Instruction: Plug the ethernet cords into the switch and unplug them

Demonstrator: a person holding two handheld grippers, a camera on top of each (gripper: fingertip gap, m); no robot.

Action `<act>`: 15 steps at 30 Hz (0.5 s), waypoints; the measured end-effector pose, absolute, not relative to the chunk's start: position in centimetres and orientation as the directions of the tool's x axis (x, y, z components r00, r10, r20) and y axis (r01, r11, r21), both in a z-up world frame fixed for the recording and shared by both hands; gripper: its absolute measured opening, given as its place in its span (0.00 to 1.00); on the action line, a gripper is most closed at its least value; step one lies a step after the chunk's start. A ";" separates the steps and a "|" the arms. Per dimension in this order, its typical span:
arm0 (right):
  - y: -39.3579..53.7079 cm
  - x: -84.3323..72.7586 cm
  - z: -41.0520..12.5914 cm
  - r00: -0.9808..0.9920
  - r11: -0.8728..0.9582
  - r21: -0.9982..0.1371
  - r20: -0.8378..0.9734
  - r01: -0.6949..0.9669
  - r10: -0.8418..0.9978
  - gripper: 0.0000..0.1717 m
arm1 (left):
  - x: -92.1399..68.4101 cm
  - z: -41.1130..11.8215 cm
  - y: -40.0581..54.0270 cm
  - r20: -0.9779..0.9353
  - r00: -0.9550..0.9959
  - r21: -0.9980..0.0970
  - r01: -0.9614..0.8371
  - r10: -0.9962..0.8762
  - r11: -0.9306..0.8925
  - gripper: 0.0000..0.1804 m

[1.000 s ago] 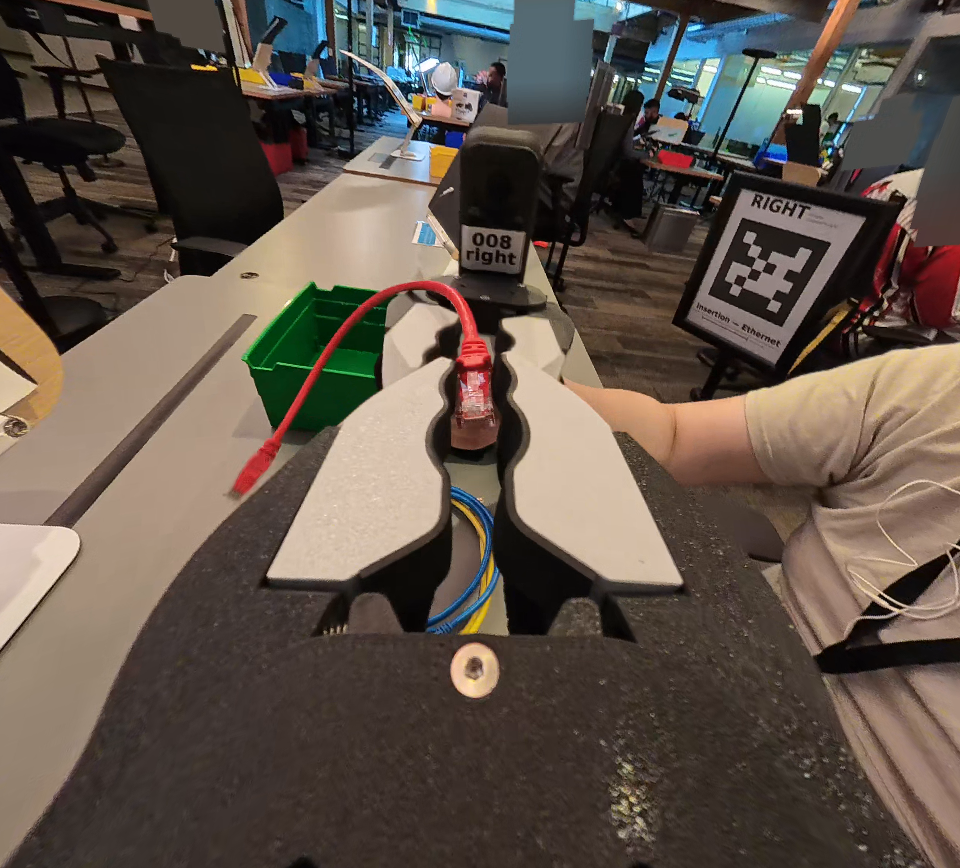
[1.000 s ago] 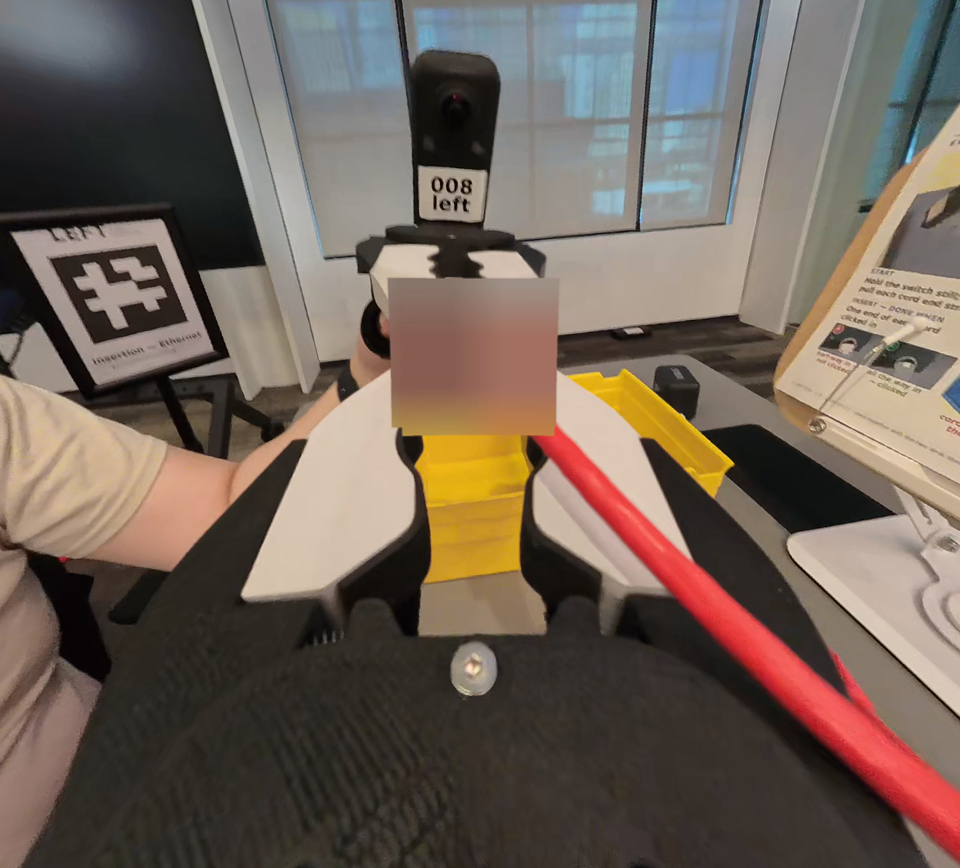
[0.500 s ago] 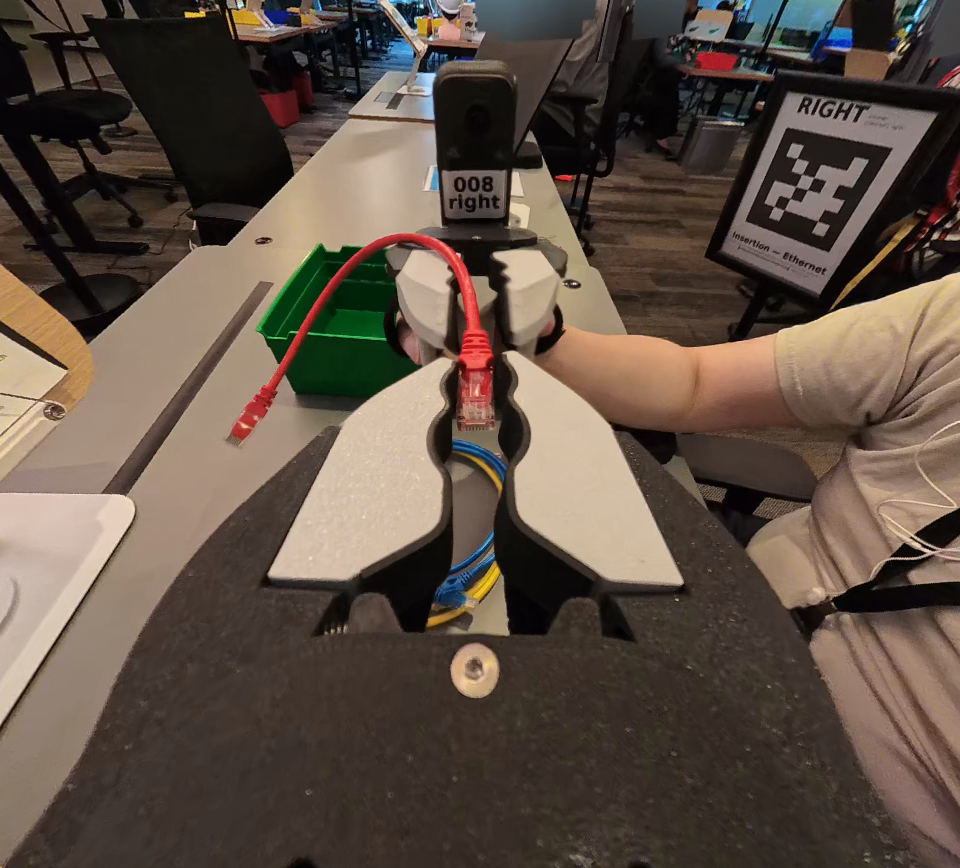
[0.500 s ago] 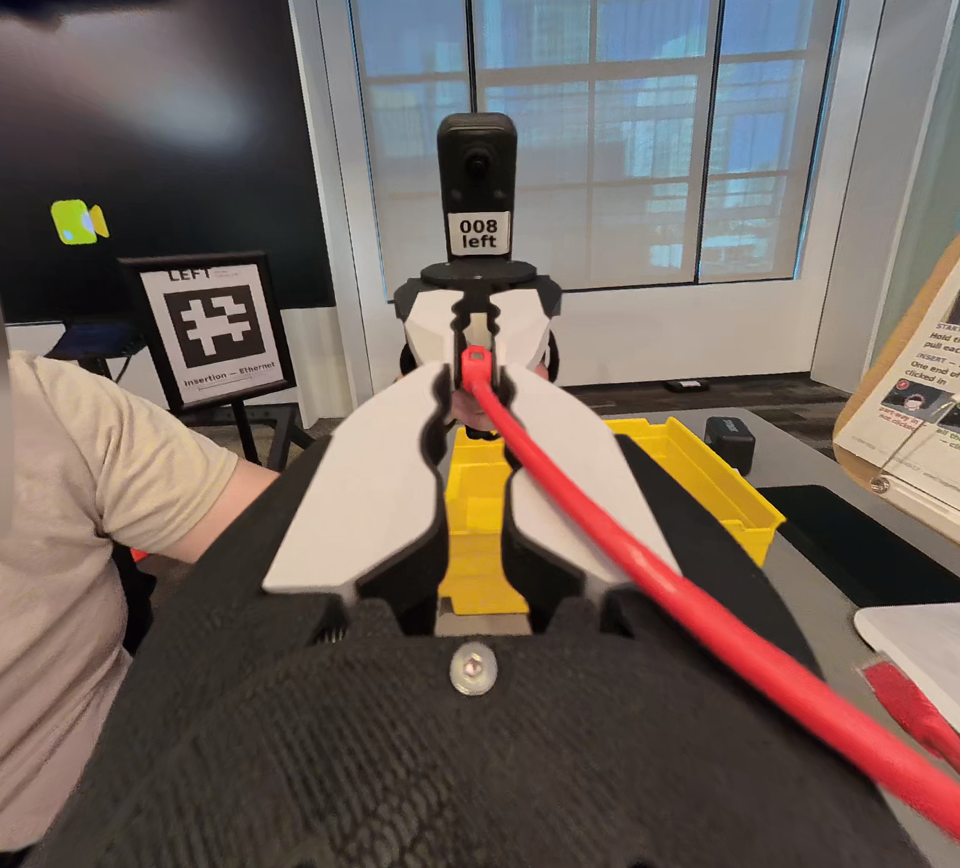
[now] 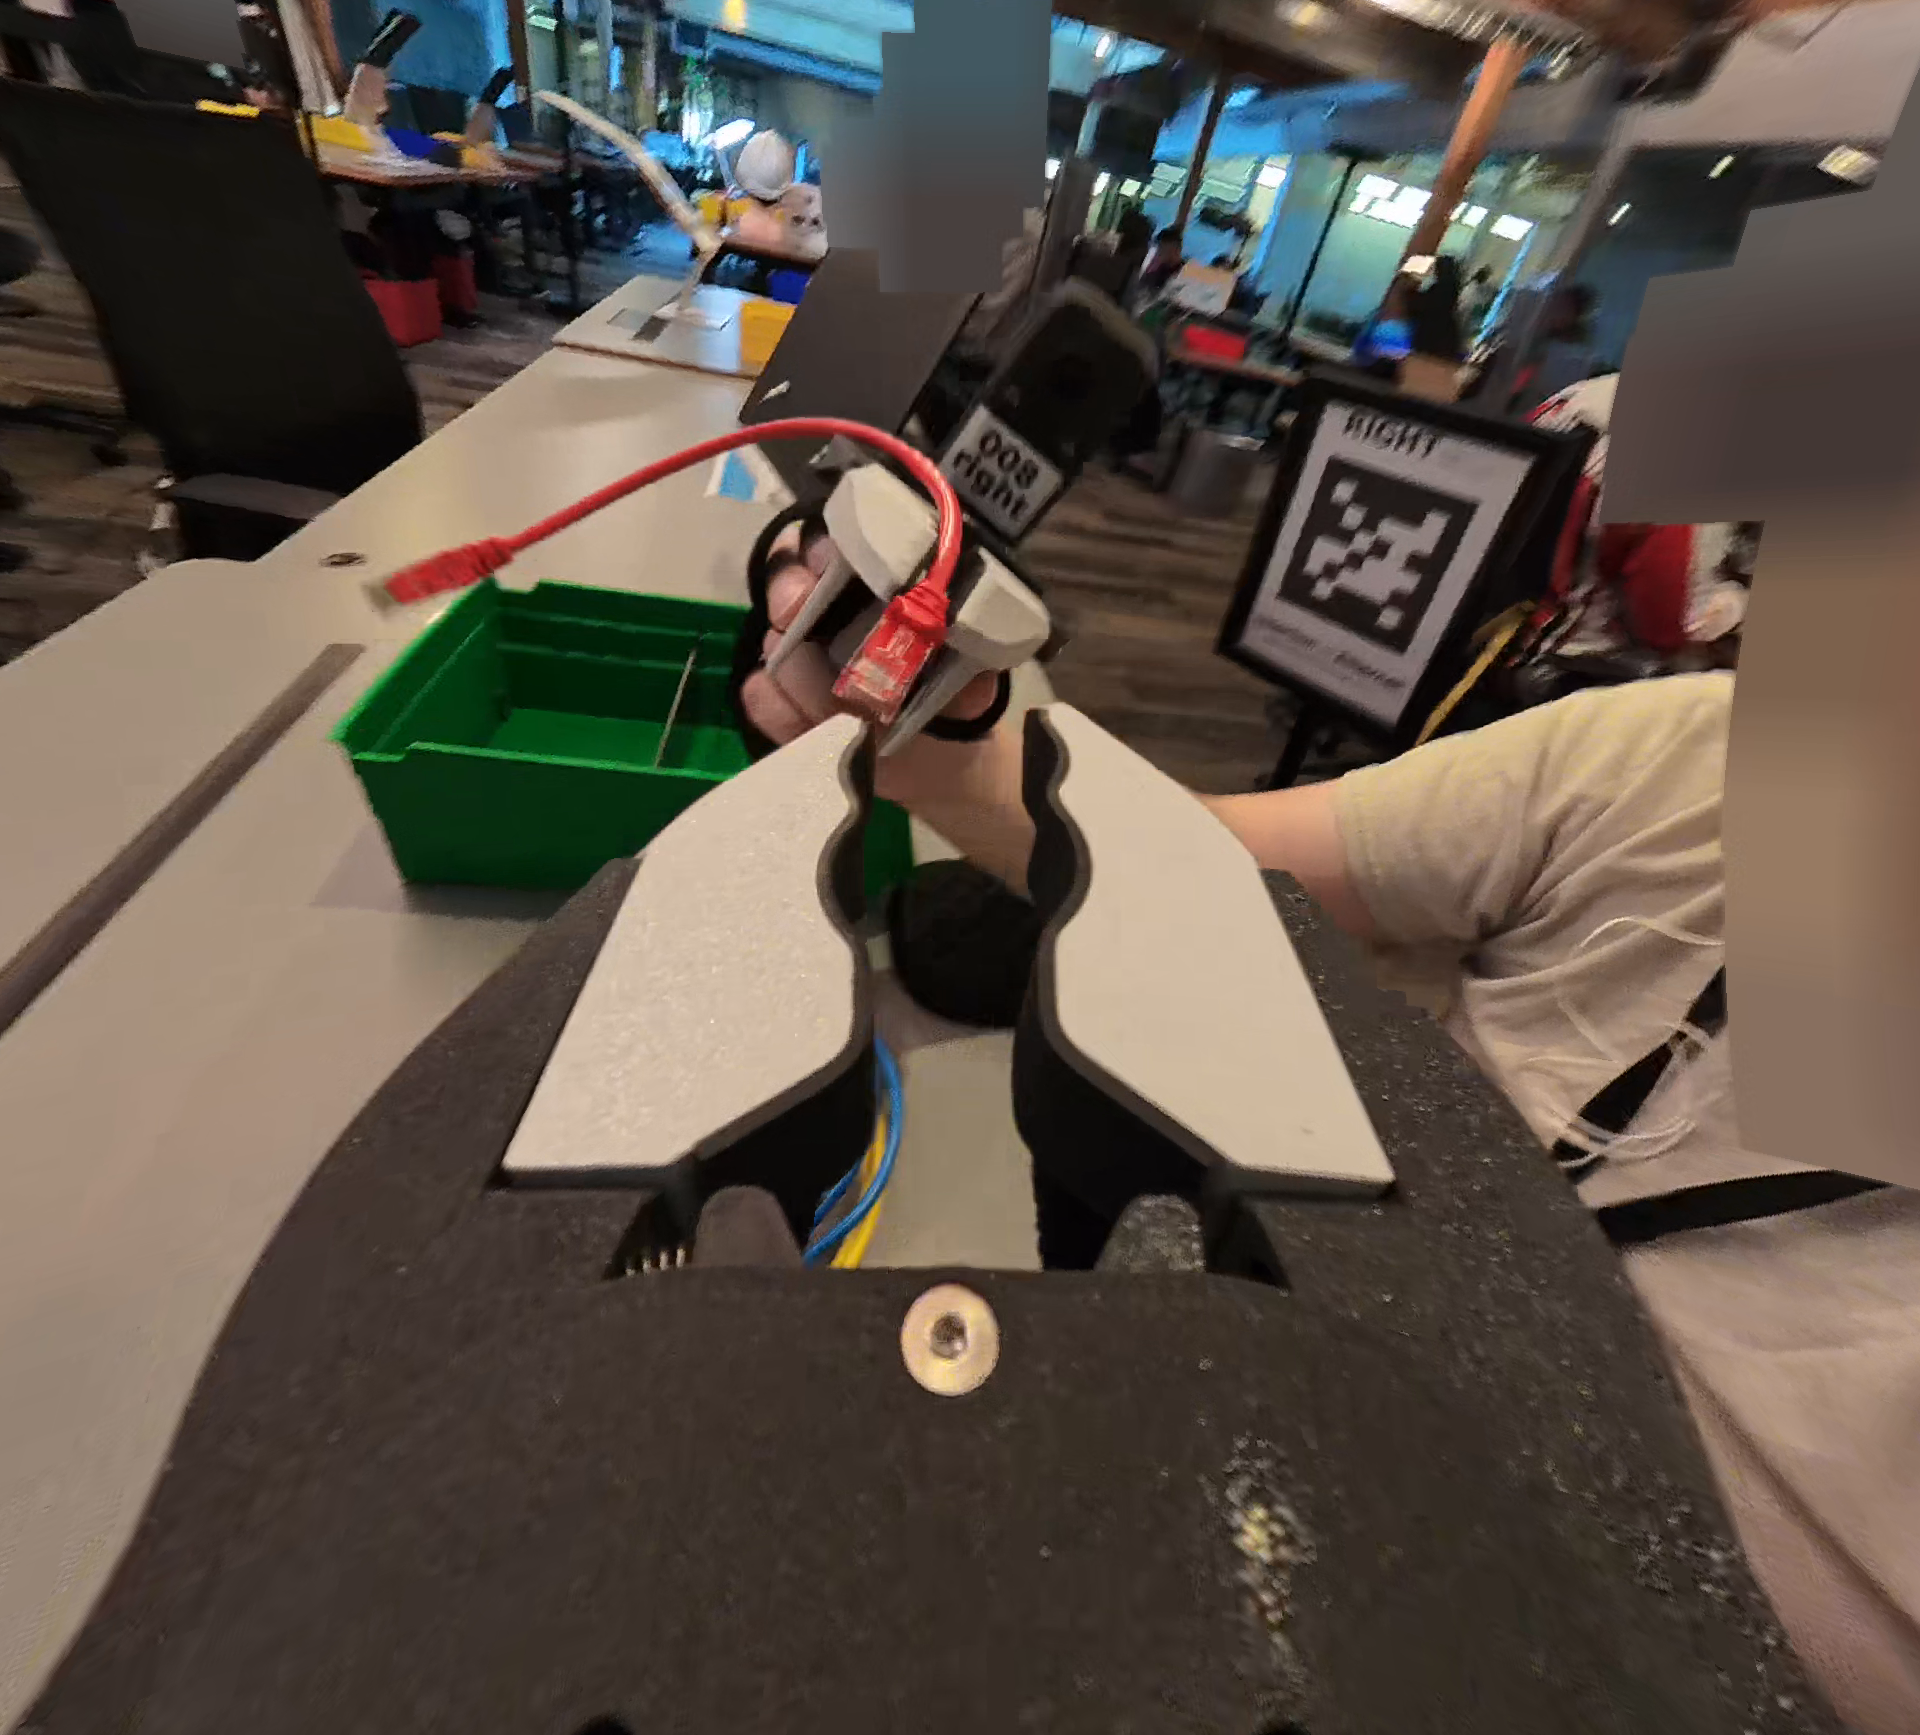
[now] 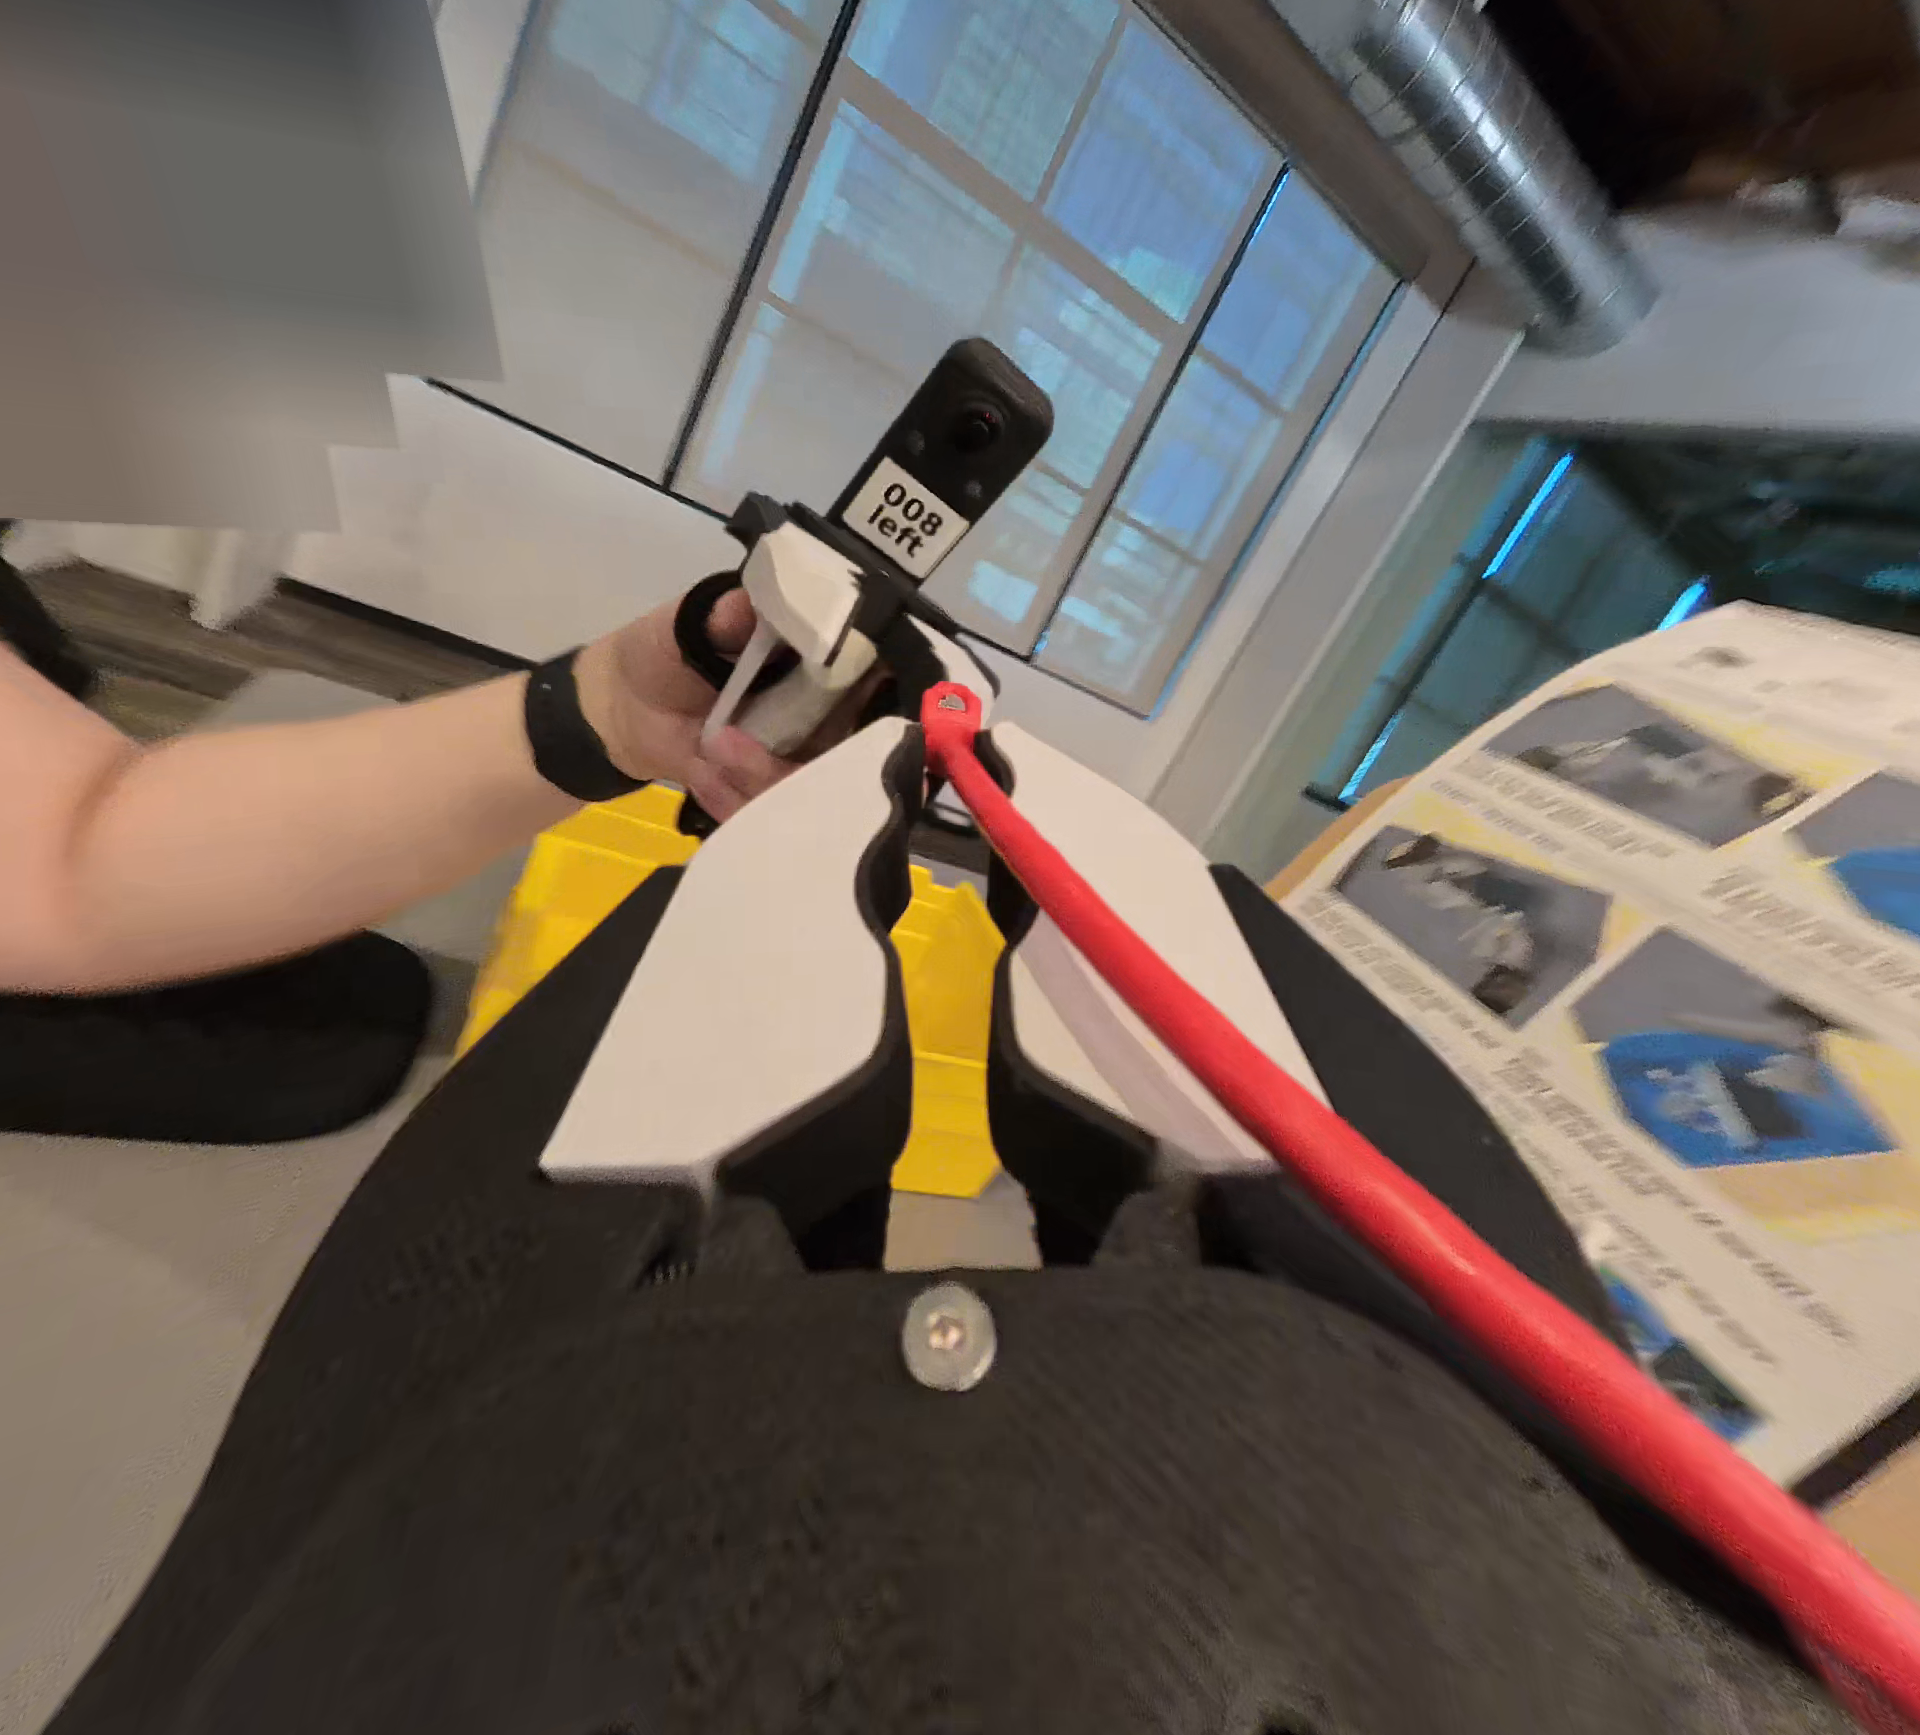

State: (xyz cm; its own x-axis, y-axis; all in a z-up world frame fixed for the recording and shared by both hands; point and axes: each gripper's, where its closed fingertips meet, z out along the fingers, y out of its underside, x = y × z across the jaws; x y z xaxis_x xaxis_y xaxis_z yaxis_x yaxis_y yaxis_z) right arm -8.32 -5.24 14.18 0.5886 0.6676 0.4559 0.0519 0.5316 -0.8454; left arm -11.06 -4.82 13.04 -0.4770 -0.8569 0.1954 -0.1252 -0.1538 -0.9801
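In the left wrist view my left gripper (image 5: pixel 943 729) is open with nothing between its fingers. Just beyond its tips, my right gripper (image 5: pixel 894 698) is shut on the red ethernet cord's plug (image 5: pixel 888 651). The red cord (image 5: pixel 727 449) arcs up and left to its free plug (image 5: pixel 447 568), which hangs above the green bin. In the right wrist view my right gripper (image 6: pixel 951 740) pinches the red plug (image 6: pixel 948 714) at its tips. The cord (image 6: pixel 1351 1166) trails back to the lower right. The left gripper (image 6: pixel 748 729) shows a little to the left. No switch is in view.
A green bin (image 5: pixel 540 729) stands on the grey table (image 5: pixel 208 958). Blue and yellow cords (image 5: pixel 873 1155) lie under my left gripper. A yellow bin (image 6: pixel 935 958) sits below my right gripper. An instruction board (image 6: pixel 1662 958) stands at the right, and a framed marker sign (image 5: pixel 1382 563) beyond the table. My two grippers' fingertips are within a few centimetres of each other.
My left gripper held the red plug, then opened and let it go. My right gripper closed on the same plug and now carries it. Both grippers have tilted.
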 end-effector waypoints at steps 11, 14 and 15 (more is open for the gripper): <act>-7.1 -8.5 14.2 0.527 0.687 -0.690 0.681 0.228 0.509 0.06 | -8.7 13.4 -6.3 0.315 -0.548 -0.946 -0.120 -0.775 -0.300 0.11; -7.4 -8.3 14.4 0.523 0.696 -0.685 0.683 0.216 0.510 0.06 | -8.7 13.6 -6.7 0.336 -0.578 -0.937 -0.123 -0.743 -0.328 0.09; -7.4 -8.3 14.4 0.519 0.697 -0.682 0.687 0.219 0.509 0.06 | -8.7 13.6 -6.8 0.341 -0.585 -0.934 -0.125 -0.736 -0.334 0.09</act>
State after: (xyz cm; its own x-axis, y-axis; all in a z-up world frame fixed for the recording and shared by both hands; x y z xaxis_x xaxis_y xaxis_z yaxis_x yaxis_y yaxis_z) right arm -8.29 -7.43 14.36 0.5192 0.5087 0.6868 0.2191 0.6975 -0.6823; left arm -8.70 -6.77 13.60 -0.5849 -0.7359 0.3410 -0.1251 -0.3335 -0.9344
